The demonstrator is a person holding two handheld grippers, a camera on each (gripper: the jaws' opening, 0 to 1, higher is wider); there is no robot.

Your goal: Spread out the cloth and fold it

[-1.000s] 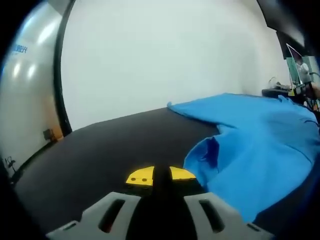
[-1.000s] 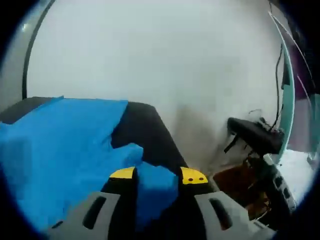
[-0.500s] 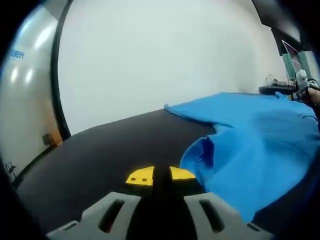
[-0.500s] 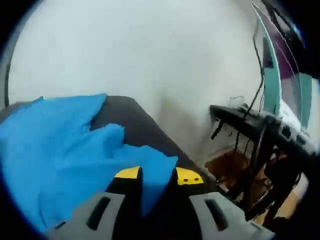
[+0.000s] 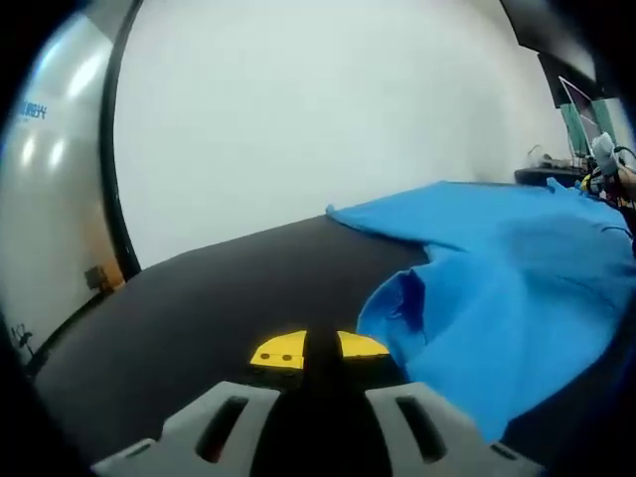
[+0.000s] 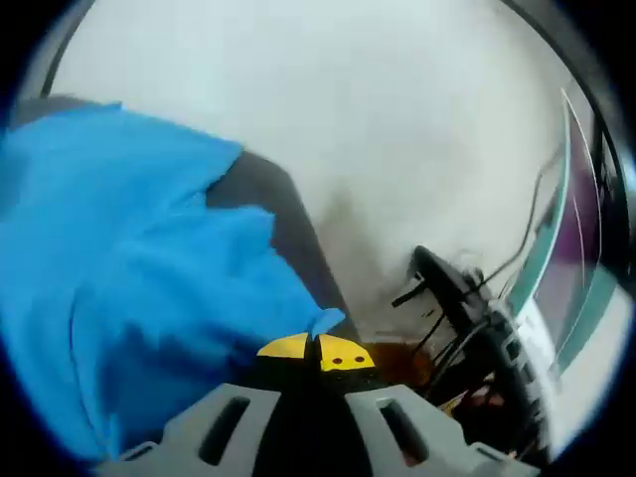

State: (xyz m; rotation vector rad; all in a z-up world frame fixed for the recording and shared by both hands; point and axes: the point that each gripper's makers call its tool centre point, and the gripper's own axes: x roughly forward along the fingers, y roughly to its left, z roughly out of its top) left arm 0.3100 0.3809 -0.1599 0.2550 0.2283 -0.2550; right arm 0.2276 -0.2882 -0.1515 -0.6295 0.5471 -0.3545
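We start at the left gripper [image 5: 318, 351]: its yellow-tipped jaws are pressed together with nothing between them, low over the bare black table [image 5: 219, 298]. The blue cloth [image 5: 507, 288] lies just to the right of those jaws, apart from them, with a rumpled fold standing up nearest the tips. From there it spreads toward the table's far right edge, one pointed corner reaching out flat near the far edge. Beyond the table we have a plain white wall [image 5: 318, 109], and a dark pole [image 5: 114, 169] runs up on the left.

Over in the right gripper view, the right gripper [image 6: 316, 351] has its yellow tips drawn tight together, and the cloth [image 6: 129, 268] comes right down to them; a small corner of it sits at the tips. Whether that corner is actually pinched between the jaws, we cannot tell. The fabric piles in loose folds across the left of this view, with a strip of table [image 6: 283, 229] showing at its right edge. Past that edge stands a dark stand [image 6: 447, 288] with cables, blurred, against the white wall [image 6: 397, 119].
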